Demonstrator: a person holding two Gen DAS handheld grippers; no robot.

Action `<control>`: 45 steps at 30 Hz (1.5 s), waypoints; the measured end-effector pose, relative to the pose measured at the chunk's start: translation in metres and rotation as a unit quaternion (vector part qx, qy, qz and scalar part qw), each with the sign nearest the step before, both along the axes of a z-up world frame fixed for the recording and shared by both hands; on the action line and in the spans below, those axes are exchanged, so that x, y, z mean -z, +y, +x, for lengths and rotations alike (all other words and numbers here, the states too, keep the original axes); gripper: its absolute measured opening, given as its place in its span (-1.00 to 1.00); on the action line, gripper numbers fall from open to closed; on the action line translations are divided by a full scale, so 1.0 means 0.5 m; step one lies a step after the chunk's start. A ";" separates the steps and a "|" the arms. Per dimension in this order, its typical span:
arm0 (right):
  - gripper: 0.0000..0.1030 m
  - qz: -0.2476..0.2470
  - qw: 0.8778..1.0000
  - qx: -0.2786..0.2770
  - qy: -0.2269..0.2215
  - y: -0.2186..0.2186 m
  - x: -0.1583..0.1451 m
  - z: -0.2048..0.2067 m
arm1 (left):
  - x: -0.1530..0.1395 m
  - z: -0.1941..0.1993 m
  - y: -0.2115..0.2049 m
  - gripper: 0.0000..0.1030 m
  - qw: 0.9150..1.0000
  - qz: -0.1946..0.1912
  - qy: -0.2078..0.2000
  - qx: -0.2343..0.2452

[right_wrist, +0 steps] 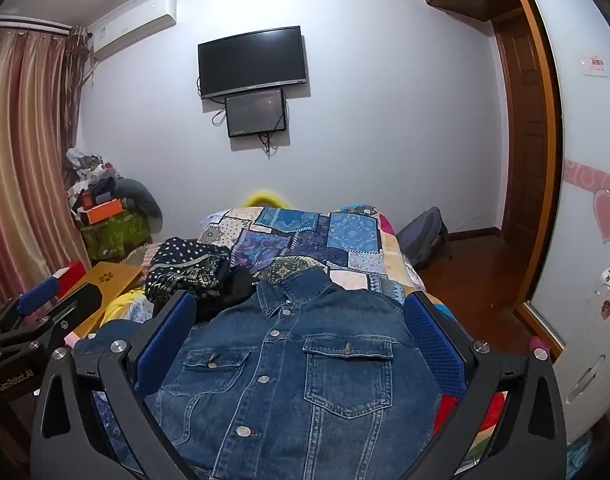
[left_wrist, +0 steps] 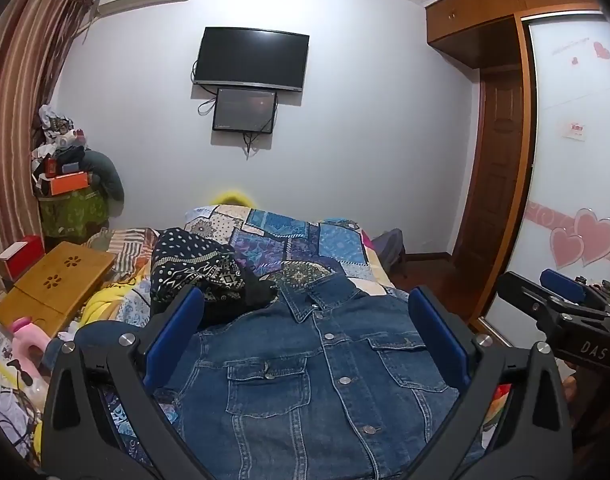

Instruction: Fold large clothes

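A blue denim jacket (left_wrist: 317,380) lies front-up and buttoned on the patchwork bed cover (left_wrist: 301,240), collar toward the far wall. My left gripper (left_wrist: 305,332) hovers above its chest, jaws wide open with nothing between the blue pads. From the left wrist view the right gripper (left_wrist: 561,300) shows at the right edge, also open. In the right wrist view the same jacket (right_wrist: 305,380) fills the foreground under my open right gripper (right_wrist: 301,328). The left gripper (right_wrist: 33,300) appears at that view's left edge. Both sleeves are hidden from view.
A dark patterned garment pile (left_wrist: 197,268) lies on the bed left of the collar. A wooden lap desk (left_wrist: 53,284) and clutter crowd the bed's left side. A backpack (right_wrist: 425,236) sits on the floor at the right. A sliding wardrobe door (left_wrist: 573,160) stands at the right.
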State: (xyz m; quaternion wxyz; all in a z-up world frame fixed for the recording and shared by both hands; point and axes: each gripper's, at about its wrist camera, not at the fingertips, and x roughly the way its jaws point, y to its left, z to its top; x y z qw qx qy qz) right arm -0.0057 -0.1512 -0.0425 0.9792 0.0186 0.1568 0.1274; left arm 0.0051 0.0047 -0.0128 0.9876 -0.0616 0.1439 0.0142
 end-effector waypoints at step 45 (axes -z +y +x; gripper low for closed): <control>1.00 -0.014 1.000 -0.005 0.010 0.018 0.005 0.001 | 0.005 0.004 0.014 1.00 1.000 0.000 0.006 -0.004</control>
